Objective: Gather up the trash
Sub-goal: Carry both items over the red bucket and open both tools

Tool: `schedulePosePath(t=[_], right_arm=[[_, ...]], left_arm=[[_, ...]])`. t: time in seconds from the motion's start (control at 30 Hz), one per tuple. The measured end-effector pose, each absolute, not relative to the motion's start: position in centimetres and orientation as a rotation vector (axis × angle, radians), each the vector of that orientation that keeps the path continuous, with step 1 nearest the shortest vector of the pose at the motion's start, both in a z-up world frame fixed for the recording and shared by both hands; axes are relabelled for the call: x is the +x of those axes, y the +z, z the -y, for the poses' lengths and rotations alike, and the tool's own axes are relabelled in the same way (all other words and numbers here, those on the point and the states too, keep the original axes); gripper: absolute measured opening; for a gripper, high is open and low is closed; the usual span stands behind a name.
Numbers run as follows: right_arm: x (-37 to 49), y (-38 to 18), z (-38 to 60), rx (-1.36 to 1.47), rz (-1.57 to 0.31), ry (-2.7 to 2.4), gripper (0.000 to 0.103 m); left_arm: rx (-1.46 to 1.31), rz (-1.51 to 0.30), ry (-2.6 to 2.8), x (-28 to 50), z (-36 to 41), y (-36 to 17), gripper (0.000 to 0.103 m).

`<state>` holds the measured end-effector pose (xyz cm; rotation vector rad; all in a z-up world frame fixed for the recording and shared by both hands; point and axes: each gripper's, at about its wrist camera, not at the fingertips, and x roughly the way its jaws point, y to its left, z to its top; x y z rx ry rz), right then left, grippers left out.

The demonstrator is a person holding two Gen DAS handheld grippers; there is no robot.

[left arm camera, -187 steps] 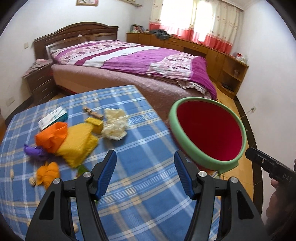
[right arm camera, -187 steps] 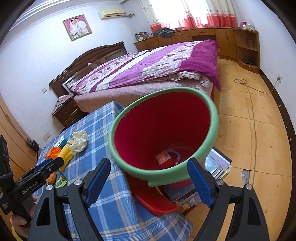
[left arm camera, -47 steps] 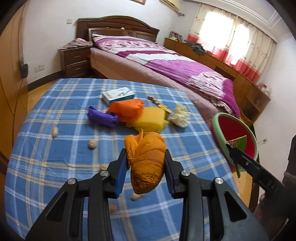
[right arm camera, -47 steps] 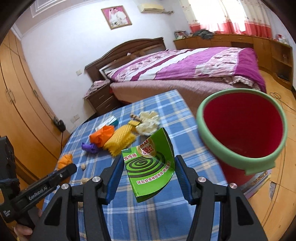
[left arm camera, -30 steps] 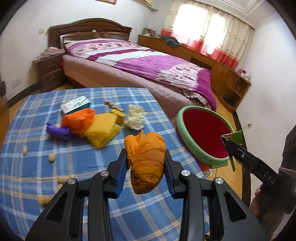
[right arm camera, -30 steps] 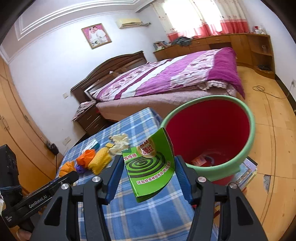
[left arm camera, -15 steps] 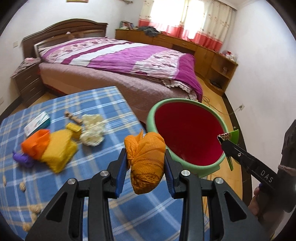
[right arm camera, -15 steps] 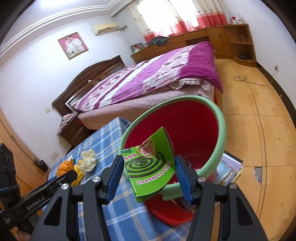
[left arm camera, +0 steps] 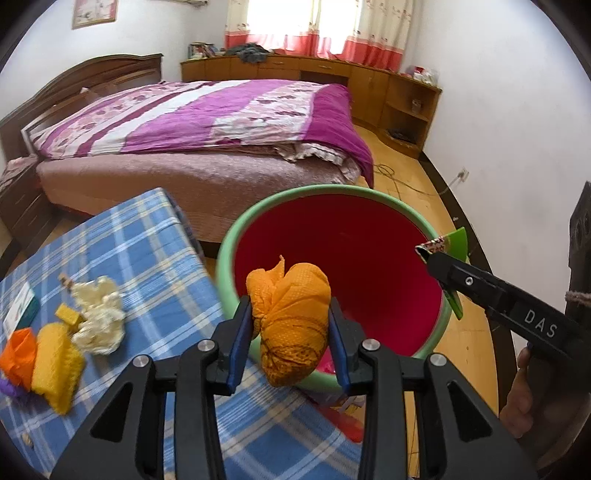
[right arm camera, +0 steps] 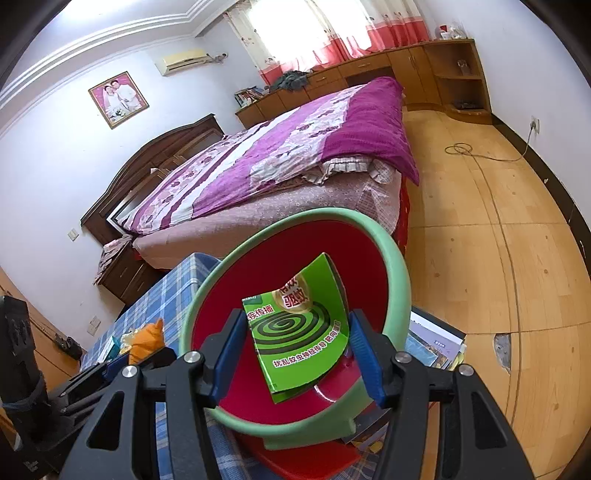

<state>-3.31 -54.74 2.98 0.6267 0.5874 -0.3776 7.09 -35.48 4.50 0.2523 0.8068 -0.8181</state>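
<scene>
- The left gripper (left arm camera: 291,332) is clenched on one orange rag (left arm camera: 290,321), held at the near rim of the bin (left arm camera: 236,236). The rag looks soft and light, so a squeeze across its middle suits it.
- The right gripper (right arm camera: 297,347) grasps one green box (right arm camera: 299,332) over the bin's mouth. The box is probably light, thin card that bends, best pinched by its edges.
- Left of the bin, the table (left arm camera: 155,236) holds one cream wad (left arm camera: 98,317), one yellow cloth (left arm camera: 55,365) and one orange bag (left arm camera: 16,354).

Purple-quilted bed (left arm camera: 207,122) behind, framed portrait (right arm camera: 118,99) high on the wall, wooden cabinets (left arm camera: 369,83) under red-trimmed curtains (left arm camera: 317,26), cable (right arm camera: 480,153) trailing across the floor.
</scene>
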Motion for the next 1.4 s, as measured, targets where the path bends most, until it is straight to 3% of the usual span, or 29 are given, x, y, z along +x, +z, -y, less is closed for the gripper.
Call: schedulePosePath(t=[0.37,0.83,1.0,1.4], right_arm=[[-2.5,2.1,55.7,0.637,-0.604,-0.371,0.059],[-1.6,2.0,54.7,0.615,-0.622,-0.343,0.061],[-1.6,2.2,54.1,0.612,-0.62,-0.345,0.071],[-2.3,3.5,52.2,0.609,-0.602,-0.334,0.072]], left_arm=[[0.275,-0.822,-0.812,7.6,37.2,3.1,0.052],[0.198,-0.858,-0.761,8.6,34.3,2.8,0.052],[0.166,-0.863,-0.735,8.7,32.7,3.1,0.052],[0.103,-0.847,-0.684,8.4,28.7,4.4,0.052]])
